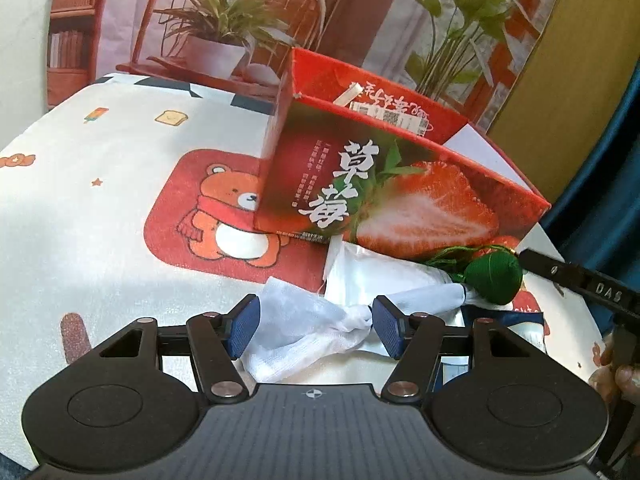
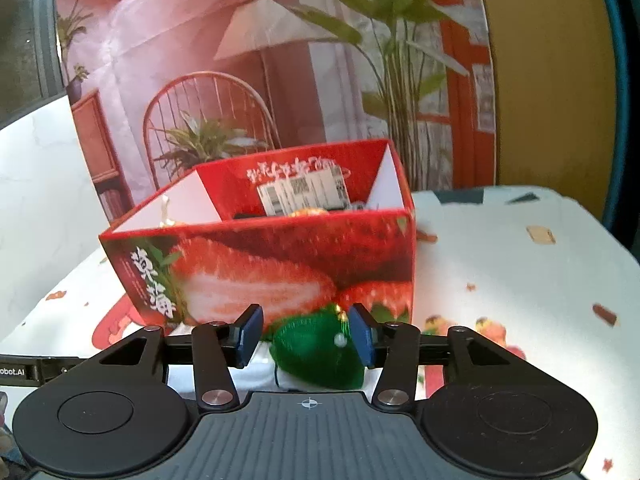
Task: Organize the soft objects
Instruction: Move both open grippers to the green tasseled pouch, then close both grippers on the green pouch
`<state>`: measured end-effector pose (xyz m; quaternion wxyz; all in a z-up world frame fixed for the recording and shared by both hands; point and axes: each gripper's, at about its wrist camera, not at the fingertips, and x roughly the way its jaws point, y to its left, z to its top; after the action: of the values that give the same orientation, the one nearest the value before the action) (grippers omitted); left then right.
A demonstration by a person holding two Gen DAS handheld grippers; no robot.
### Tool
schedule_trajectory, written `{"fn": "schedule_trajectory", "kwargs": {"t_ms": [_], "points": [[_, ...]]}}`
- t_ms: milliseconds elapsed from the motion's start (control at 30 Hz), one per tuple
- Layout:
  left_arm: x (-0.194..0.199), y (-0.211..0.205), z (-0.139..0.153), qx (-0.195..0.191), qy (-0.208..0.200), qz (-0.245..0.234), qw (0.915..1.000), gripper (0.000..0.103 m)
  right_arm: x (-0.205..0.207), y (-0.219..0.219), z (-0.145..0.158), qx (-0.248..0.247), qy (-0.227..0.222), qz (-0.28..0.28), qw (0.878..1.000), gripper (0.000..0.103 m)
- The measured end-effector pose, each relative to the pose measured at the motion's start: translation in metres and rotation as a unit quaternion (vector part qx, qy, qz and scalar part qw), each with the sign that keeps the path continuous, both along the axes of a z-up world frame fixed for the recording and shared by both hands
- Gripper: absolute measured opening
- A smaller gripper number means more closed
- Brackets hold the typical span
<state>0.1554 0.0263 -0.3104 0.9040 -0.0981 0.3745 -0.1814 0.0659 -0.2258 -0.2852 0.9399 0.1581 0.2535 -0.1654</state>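
Left wrist view shows the left gripper (image 1: 316,326) with its blue pads spread apart around a white cloth (image 1: 320,320). The pads do not squeeze it. The cloth is twisted and lies longways from left to right on the tablecloth (image 1: 100,200), in front of the red strawberry box (image 1: 392,192). Its right end reaches a green yarn ball (image 1: 495,280). The box front has big white Chinese letters and a cut strawberry picture. A black bar at the right reads "DAS". Right wrist view shows the right gripper (image 2: 306,338) open too, with the green ball between its pads, close to the right one. A barcode label (image 2: 304,192) sticks up inside the box.
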Motion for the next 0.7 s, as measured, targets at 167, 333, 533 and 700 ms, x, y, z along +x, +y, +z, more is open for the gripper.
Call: {"fn": "schedule_trajectory", "kwargs": {"t_ms": [167,333,533,700], "points": [[0.0,0.0,-0.002,-0.001,0.005,0.008,1.0,0.065,0.009,-0.006,-0.011,0.015,0.031,-0.007,0.999,0.064],[0.002,-0.001,-0.001,-0.003,0.005,0.009,0.9999,0.065,0.029,-0.012,-0.023,0.027,0.067,0.007,0.997,0.064],[0.005,0.003,-0.003,-0.014,0.014,0.019,0.9996,0.064,0.032,-0.007,-0.027,0.034,0.077,0.026,0.996,0.056],[0.004,0.001,-0.004,-0.019,0.014,0.014,0.9996,0.064,0.031,0.004,-0.018,0.033,0.068,0.057,0.996,0.055]]}}
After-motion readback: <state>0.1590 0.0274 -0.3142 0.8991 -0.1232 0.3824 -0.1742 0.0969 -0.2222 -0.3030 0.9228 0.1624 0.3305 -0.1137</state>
